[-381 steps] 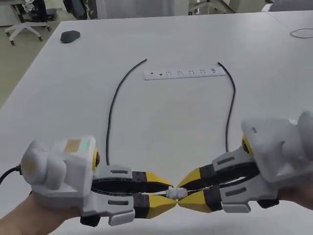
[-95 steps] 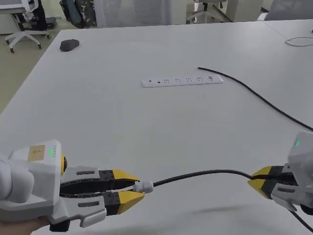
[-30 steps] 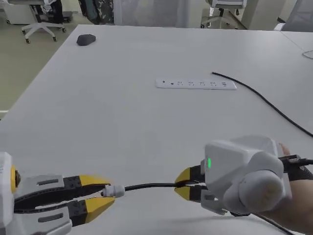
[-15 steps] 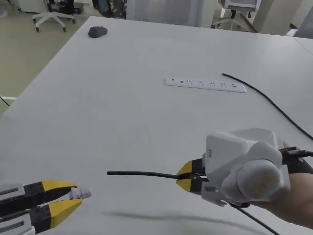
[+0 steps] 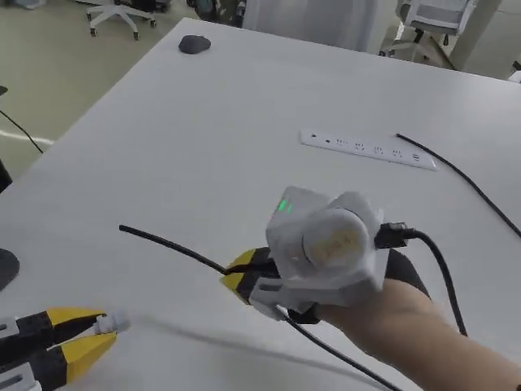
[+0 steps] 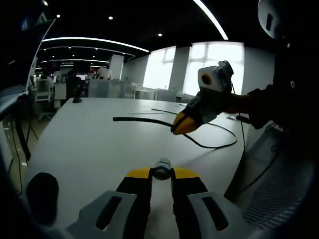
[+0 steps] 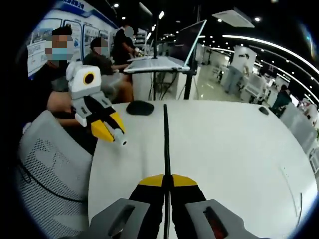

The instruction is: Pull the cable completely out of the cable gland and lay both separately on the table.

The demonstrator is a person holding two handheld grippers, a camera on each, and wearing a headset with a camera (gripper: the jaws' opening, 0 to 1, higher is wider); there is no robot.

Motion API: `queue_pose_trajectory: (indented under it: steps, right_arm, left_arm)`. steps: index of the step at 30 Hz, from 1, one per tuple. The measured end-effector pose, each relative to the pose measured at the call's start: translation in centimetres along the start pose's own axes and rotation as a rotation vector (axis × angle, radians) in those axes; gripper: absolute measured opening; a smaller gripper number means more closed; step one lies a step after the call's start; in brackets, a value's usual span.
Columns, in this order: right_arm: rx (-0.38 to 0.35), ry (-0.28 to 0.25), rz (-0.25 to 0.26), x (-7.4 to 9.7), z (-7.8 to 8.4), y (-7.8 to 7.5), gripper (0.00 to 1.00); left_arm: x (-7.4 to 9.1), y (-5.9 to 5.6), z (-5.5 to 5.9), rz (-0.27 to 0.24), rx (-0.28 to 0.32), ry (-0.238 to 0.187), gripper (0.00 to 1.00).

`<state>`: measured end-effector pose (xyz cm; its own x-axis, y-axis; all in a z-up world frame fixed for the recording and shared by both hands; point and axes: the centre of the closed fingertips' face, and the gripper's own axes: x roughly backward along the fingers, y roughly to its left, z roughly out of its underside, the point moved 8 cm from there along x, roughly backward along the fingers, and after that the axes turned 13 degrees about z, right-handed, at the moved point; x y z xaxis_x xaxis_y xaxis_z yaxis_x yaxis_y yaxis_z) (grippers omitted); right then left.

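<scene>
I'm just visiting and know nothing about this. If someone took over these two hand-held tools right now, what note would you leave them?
Left tool: shut on the white cable gland.
Right tool: shut on the black cable, a little back from its free end.
Done: the cable is fully out of the cable gland, and the two are apart.
Left: lay the cable gland and the cable separately on the white table. Neither has been released yet.
</scene>
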<state>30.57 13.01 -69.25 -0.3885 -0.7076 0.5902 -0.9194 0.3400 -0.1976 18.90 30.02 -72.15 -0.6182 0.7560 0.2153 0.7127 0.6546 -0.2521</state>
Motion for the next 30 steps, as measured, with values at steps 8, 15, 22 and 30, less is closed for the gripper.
queue_pose_trajectory:
  steps: [8, 15, 22, 30]
  right_arm:
    - [-0.107, -0.021, 0.045, -5.0, 0.0, 1.5, 0.00]
    - [-0.242, -0.009, 0.016, -8.8, 0.9, 2.3, 0.00]
    - [-0.208, 0.013, 0.029, -9.6, 1.6, 2.5, 0.00]
    - [-0.175, 0.013, 0.046, -10.4, 2.0, 2.2, 0.00]
  left_arm:
    - [0.6, 1.2, 2.4, -0.123, 0.018, -0.030, 0.15]
    - [0.7, 1.6, 4.2, -0.173, 0.029, -0.014, 0.15]
    - [1.0, 1.7, 5.2, -0.194, 0.020, -0.011, 0.15]
    - [0.6, 1.6, 5.9, -0.183, 0.028, -0.009, 0.15]
